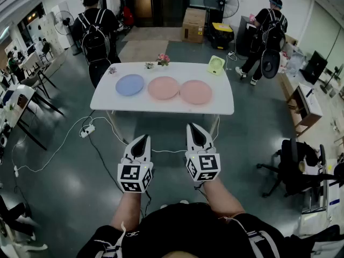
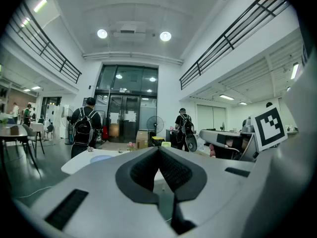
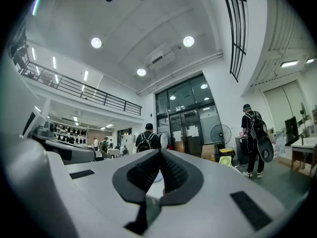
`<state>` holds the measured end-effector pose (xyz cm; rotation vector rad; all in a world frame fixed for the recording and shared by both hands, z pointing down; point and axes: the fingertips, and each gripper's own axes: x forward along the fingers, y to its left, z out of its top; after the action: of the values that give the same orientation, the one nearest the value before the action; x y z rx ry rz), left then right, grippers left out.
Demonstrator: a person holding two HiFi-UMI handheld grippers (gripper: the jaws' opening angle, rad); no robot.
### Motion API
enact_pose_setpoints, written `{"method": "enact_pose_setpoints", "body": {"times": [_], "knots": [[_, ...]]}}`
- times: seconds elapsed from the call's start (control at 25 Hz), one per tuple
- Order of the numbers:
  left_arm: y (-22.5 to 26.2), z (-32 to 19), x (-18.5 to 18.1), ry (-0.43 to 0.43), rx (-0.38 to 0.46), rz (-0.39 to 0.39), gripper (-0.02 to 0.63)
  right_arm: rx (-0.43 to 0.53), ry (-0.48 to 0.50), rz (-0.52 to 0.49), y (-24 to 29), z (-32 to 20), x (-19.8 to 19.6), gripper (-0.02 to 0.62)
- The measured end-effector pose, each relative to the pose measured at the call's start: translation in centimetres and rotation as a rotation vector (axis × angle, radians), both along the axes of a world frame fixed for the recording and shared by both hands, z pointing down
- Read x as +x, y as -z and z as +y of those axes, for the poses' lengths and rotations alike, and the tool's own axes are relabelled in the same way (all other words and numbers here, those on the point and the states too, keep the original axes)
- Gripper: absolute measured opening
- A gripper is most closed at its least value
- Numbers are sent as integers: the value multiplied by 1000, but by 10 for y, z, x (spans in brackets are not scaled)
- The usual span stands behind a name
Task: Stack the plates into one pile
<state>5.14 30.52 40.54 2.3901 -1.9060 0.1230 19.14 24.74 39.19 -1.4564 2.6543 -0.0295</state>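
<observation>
Left gripper [image 1: 143, 138] and right gripper [image 1: 193, 128] are side by side, both pressed together with nothing in them, well short of the white table [image 1: 161, 106]. On it, in a row and unstacked: blue plate [image 1: 130, 84], pink plate [image 1: 163, 87], salmon plate [image 1: 196, 92].

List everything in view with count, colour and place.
Table: one, white, centre.
Blue plate: one, blue, table's left.
Pink plates: two, pink, table's middle and right.
Flowers: one bunch, pink, table's far edge.
Yellow-green item: one, table's far right.
People: two, dark clothes, beyond the table.
Fan: one, black, far back.
Cardboard box: one, brown, far back.
Left tool: one, white, shut, near left.
Right tool: one, white, shut, near right.
</observation>
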Motion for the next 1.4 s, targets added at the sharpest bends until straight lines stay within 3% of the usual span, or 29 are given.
{"method": "enact_pose_setpoints", "body": {"times": [0.52,1.0,1.24,1.4], "knots": [[0,17,-20,-32,11,15,12,9,-21,-53,3,20,-18,15],[-24,30,-40,-138,3,23,12,15,-137,-24,-14,45,-34,15],[-29,7,-37,-161,27,12,12,61,-186,-13,-12,21,-24,15],[-34,-36,-30,-153,32,-6,12,40,-189,-58,-17,-26,-9,15]]}}
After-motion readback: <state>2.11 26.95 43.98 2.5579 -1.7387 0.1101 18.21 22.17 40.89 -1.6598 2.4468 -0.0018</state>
